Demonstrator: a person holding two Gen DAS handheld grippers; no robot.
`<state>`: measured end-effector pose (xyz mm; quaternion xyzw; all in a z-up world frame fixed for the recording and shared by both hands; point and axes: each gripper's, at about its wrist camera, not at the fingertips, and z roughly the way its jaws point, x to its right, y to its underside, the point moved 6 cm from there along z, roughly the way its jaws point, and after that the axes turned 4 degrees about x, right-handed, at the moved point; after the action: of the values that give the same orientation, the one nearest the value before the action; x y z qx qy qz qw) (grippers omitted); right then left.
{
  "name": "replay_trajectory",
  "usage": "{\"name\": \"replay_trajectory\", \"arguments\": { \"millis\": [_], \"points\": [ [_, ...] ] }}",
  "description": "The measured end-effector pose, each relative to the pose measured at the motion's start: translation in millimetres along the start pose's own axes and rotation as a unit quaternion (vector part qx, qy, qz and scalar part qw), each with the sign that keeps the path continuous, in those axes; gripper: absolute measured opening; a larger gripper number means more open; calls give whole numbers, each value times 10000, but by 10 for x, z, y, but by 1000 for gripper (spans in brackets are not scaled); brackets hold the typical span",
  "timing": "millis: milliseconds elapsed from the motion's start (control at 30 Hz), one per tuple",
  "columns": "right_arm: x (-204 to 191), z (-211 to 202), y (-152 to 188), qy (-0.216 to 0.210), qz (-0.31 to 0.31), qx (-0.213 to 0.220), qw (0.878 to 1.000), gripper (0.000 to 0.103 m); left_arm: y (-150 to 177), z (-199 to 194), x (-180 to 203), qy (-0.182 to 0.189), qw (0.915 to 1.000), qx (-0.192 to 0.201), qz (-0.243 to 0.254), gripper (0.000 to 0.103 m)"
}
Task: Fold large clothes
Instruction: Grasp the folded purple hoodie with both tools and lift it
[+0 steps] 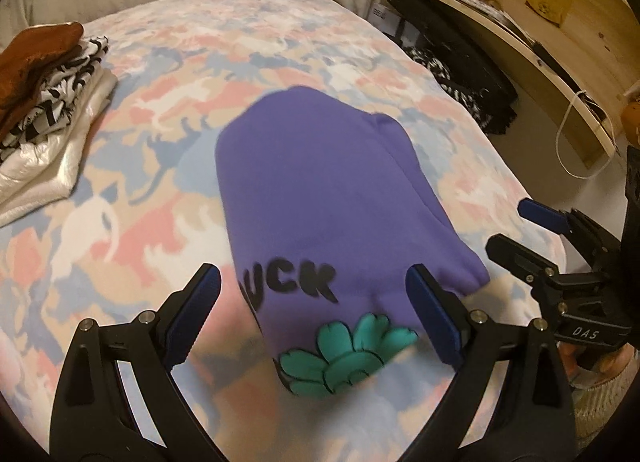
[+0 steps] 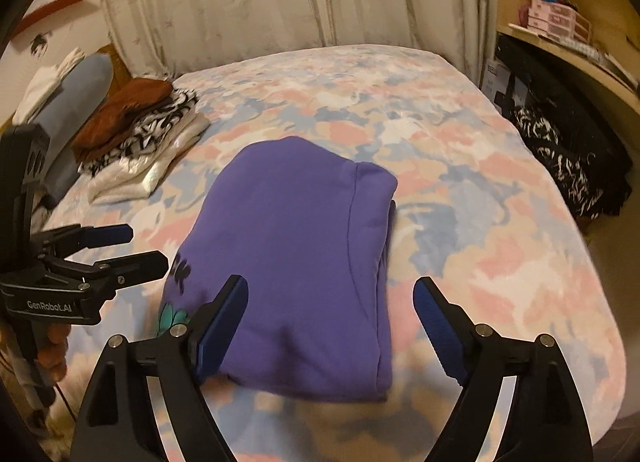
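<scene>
A purple sweatshirt [image 1: 320, 190] lies folded into a compact bundle on the bed, with black letters and a green flower print at its near end. It also shows in the right wrist view [image 2: 296, 254]. My left gripper [image 1: 316, 314] is open and empty, its jaws spread over the sweatshirt's near end. My right gripper [image 2: 332, 326] is open and empty, its jaws straddling the near right part of the bundle. Each gripper appears in the other's view, the right one [image 1: 520, 230] and the left one [image 2: 140, 248], both open.
The bed [image 1: 280, 42] has a pastel patterned cover. A stack of folded clothes [image 1: 44, 102] sits at its far left, also in the right wrist view [image 2: 140, 138]. A wooden desk [image 1: 520, 42] and dark bags [image 2: 568, 158] stand to the right of the bed.
</scene>
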<state>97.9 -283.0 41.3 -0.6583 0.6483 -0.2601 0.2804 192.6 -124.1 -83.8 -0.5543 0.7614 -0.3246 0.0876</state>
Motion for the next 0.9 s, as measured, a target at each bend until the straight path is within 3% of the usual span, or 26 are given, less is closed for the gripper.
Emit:
{"name": "replay_trajectory", "arguments": {
  "millis": [233,467,567,900],
  "points": [
    [-5,-18,112,-443,149,-268,9985,92,47,193,-12,246,9992,-187,-248,93],
    [305,567,188,-989,722,-938,9880,93,98,704,-251,377,9958,-558,-621,94],
    [491,872,219,-1251,1179,-1196,9778,93,128,857,-315,586,9935,-582,-778,103],
    [791,1834,449,-2401,2491,-1882,9192,93,97,1063,-415,947,9908,-524,-813,103]
  ]
}}
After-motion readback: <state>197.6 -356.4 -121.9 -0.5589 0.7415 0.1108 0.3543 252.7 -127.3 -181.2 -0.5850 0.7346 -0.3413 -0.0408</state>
